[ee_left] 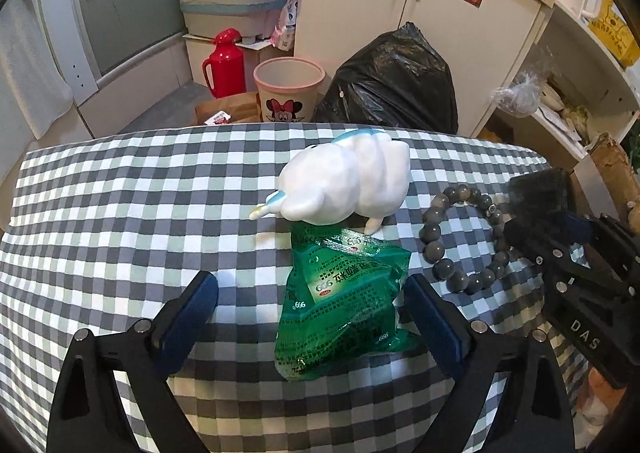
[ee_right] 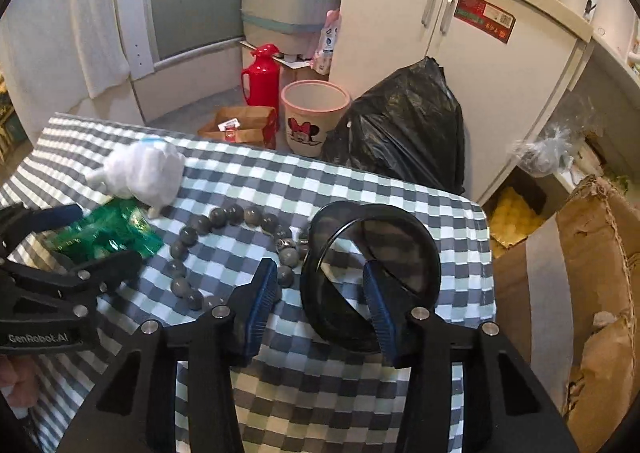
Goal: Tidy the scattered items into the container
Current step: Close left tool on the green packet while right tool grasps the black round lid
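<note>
Black gripper arms with blue-padded fingers fill the bottom of both wrist views, above a worktop (ee_left: pixel 120 213) covered in a grey, white and pale green checked cloth. Taking the green sachet pack (ee_left: pixel 344 305) as the landmark: the left gripper (ee_left: pixel 312 305) has its jaws spread wide, one finger on each side of the pack, and the right finger sits just beside the pack's edge; whether it touches cannot be told. The pack itself lies flat and crumpled on the cloth. Just behind the pack stands a white cartoon figurine (ee_left: pixel 348 181) with pale blue trim, its foot at the pack's far edge. To the right of the pack lies a bracelet of grey beads (ee_left: pixel 460 237) in a loose ring. Further right of the pack is a round black container (ee_right: pixel 372 277), tilted up on its edge. The right gripper (ee_right: pixel 320 301) has its jaws parted around the container's near rim, one finger outside the rim and one inside; contact with the rim cannot be judged. The bracelet's end beads lie just beside the container's left side. Beyond the pack, off the worktop's far edge, a pink-rimmed bin (ee_left: pixel 288 89) with a cartoon mouse stands on the floor, with a red flask (ee_left: pixel 224 65) to its left and a full black rubbish bag (ee_left: pixel 392 81) to its right. Behind those stands a cream cupboard (ee_left: pixel 420 21).
</note>
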Tool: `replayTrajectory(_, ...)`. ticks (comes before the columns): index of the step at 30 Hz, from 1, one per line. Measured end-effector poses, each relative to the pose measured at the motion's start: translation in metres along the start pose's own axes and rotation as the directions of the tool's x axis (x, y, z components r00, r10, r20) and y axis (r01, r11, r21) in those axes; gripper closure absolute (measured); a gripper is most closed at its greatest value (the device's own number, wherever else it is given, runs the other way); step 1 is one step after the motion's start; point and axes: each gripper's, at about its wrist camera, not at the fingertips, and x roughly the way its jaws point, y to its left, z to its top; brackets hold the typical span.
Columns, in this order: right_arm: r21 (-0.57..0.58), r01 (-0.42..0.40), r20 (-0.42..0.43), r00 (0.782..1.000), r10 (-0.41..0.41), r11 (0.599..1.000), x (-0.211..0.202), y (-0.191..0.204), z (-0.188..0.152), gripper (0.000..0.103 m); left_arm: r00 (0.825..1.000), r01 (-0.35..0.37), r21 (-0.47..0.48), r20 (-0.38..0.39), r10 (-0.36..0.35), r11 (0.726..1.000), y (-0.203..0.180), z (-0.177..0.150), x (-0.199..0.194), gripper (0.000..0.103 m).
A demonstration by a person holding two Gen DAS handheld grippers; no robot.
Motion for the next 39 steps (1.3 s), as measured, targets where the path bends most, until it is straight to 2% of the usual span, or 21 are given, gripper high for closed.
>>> replayTrajectory(2,0.007,-0.011,0.002,1.000,0.011,1.000,-0.002,-0.002,-0.001,0.059,1.000,-0.007,0.005,0.007,0.007,1.000,-0.001,0.000,-0.001,0.017)
replayTrajectory(4,0.011,-0.015,0.002,1.000,0.015,1.000,-0.003,-0.003,-0.002,0.072,1.000,-0.014,0.006,0.011,0.014,1.000,-0.001,-0.001,-0.003,0.027)
replayTrajectory(6,0.016,-0.027,-0.002,1.000,0.027,1.000,-0.005,-0.003,-0.003,0.080,1.000,-0.011,0.004,0.014,0.010,1.000,0.000,-0.001,-0.005,0.044)
replayTrajectory(8,0.015,-0.027,0.001,1.000,0.027,1.000,-0.008,-0.001,-0.003,0.081,1.000,-0.003,0.000,0.019,0.003,1.000,0.002,-0.001,-0.008,0.057)
replayTrajectory(23,0.054,-0.055,0.054,0.997,0.052,0.997,-0.035,0.000,-0.010,0.095,0.999,-0.012,0.005,0.045,0.012,1.000,0.003,-0.007,-0.032,0.061)
replayTrajectory(39,0.075,-0.097,0.139,0.987,0.086,0.992,-0.090,0.005,-0.017,0.096,0.990,-0.028,0.021,0.142,0.025,0.999,-0.004,-0.008,-0.094,0.061)
